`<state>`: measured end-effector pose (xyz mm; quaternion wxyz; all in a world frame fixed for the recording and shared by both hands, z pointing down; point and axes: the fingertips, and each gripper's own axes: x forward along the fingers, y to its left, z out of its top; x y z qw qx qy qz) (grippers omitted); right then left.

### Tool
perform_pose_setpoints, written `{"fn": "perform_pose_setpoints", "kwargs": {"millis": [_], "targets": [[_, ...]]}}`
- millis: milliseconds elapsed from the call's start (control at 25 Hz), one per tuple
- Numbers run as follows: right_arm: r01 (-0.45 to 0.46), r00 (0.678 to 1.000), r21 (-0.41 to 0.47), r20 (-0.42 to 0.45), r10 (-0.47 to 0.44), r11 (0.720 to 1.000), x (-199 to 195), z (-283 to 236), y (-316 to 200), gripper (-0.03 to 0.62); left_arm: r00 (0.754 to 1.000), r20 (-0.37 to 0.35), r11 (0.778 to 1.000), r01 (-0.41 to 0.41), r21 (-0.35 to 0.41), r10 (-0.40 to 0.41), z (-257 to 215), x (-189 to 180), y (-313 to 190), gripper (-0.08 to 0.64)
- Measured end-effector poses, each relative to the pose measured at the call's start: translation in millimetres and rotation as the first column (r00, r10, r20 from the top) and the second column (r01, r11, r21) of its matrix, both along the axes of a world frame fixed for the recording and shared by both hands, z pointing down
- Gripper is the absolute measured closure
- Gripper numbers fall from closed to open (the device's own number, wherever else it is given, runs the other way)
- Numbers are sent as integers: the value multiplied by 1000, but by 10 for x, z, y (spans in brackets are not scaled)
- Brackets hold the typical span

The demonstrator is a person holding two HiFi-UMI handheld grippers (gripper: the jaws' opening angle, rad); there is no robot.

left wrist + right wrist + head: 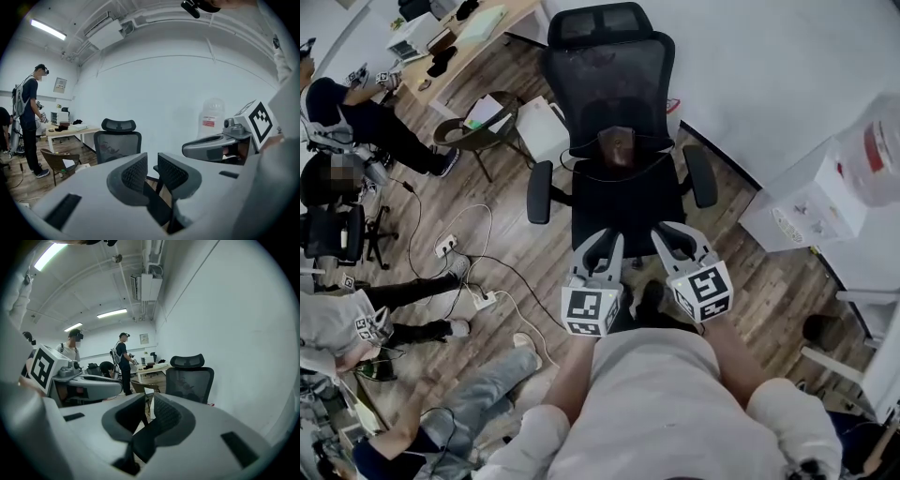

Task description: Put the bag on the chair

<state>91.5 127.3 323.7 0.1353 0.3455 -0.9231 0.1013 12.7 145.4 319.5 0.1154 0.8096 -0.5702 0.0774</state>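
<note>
A black mesh office chair (614,202) stands right in front of me, seat empty but for a brown thing (617,145) at the foot of its backrest. My left gripper (605,239) and right gripper (675,232) hover side by side over the seat's front edge. A dark strap (156,203) runs down between the left jaws, which show a gap. The right jaws stand narrower and pinch a similar dark strap (146,439). A dark shape (652,300) hangs under the grippers; the bag's body is mostly hidden. The chair (117,143) (190,380) shows ahead in both gripper views.
A white water dispenser (806,202) stands against the wall at right. Left of the chair are a white box (542,127), a wooden chair (478,131) and cables with a power strip (445,246) on the floor. Several people stand or sit at far left by a desk (469,37).
</note>
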Motion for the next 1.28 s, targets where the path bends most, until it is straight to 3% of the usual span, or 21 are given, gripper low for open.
{"fn": "perform_pose_setpoints", "kwargs": {"millis": [640,1280], "targets": [[-24,999,-5,41,24,1000,92,-160,110,586,1000,-13,1000,-11,25,11,-162,16,110,543],[4,999,-7,43,-3,1000,9,-174,130,588,1000,2,1000,-17,10,17,-157,-1,123,554]]}}
